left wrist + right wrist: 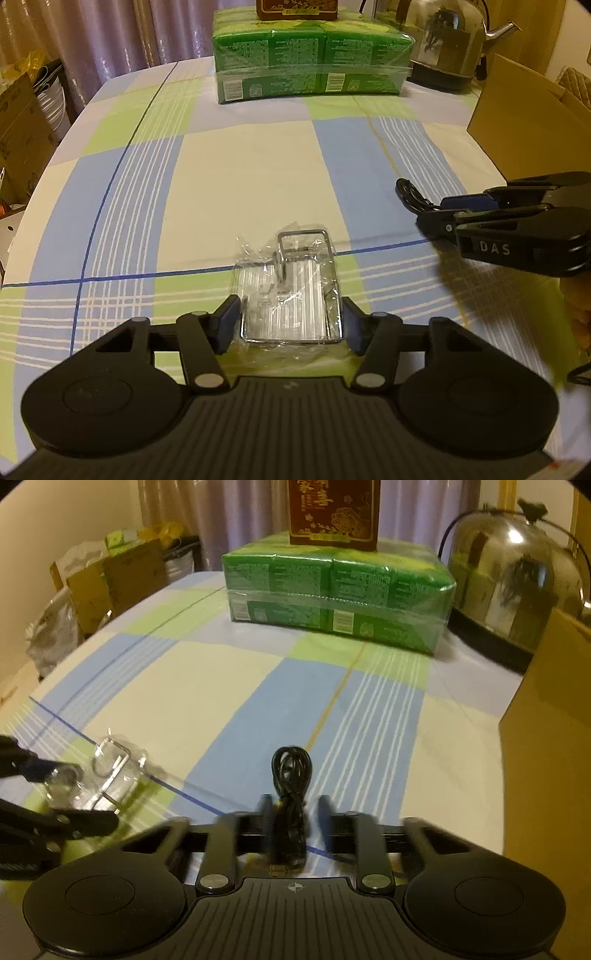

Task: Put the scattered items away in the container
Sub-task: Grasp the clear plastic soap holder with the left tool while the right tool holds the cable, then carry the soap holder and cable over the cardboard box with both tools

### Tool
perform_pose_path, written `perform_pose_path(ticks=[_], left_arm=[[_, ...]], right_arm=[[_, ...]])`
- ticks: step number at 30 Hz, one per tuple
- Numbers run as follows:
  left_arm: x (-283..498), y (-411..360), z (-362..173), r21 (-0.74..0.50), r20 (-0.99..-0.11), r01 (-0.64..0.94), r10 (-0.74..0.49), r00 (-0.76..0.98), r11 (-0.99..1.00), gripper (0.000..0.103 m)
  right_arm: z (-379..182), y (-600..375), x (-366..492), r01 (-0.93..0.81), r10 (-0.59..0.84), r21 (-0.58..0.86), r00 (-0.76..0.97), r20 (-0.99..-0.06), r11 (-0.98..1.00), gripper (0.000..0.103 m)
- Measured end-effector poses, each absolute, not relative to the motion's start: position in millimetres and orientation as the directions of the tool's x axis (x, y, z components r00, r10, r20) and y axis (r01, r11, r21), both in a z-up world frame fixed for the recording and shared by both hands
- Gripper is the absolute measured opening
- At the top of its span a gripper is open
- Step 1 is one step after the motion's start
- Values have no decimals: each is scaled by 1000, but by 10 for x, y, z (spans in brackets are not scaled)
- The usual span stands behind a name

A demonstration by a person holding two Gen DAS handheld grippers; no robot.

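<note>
1. Counting what lies loose on the checked tablecloth [258,166]: one clear plastic packet with a metal hook [291,291] and one coiled black cable [290,801]; one cardboard box [517,122] stands at the right edge.
2. Further back sit one green shrink-wrapped multipack [310,62] with one brown carton [332,513] on top, and one steel kettle [517,572] beside it.
3. The left gripper [291,325] has its jaws spread, one on each side of the packet's near end; whether the pads touch the wrapping cannot be told.
4. The right gripper [291,812] has the cable bundle between its fingers; the left finger lies against it, a gap shows at the right finger, and the picture is blurred there, so I cannot tell whether it is gripped.
5. In the left wrist view the cable's loop pokes out beyond the right gripper's tips.
6. The packet and the cable lie well apart, the packet to the left.
7. Open cloth stretches between these items and the multipack; the box wall stands close on the right, and the table's left edge curves away beside stacked cartons [110,579].
</note>
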State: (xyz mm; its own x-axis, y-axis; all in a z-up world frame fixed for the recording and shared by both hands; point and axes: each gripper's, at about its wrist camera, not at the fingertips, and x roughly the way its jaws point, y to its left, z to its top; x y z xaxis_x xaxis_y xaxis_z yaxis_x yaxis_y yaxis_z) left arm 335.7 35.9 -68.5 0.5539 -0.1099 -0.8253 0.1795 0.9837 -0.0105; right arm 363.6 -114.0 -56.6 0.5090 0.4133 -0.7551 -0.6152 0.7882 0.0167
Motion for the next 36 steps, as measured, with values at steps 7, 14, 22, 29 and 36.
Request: perform_pose_path(ticks=[7, 14, 22, 29, 36], left_arm=[[3214, 369, -622, -23, -822, 201, -133, 554, 979, 51], [2837, 331, -516, -16, -811, 228, -146, 566, 974, 51], [2217, 248, -579, -62, -818, 217, -174, 549, 974, 51], [2105, 245, -546, -51, -809, 215, -167, 564, 975, 52], [2071, 281, -612, -29, -811, 234, -160, 563, 972, 53]], right_arm=[[-542, -1288, 3453, -609, 422, 40, 499, -757, 792, 11], [-409, -1448, 3068, -582, 437, 94, 484, -758, 808, 11], [-459, -1552, 2628, -585, 439, 131, 424, -792, 800, 11], [-482, -1583, 2541, -606, 441, 105, 438, -783, 788, 40], [-568, -1594, 2487, -680, 456, 19, 470, -756, 733, 35]])
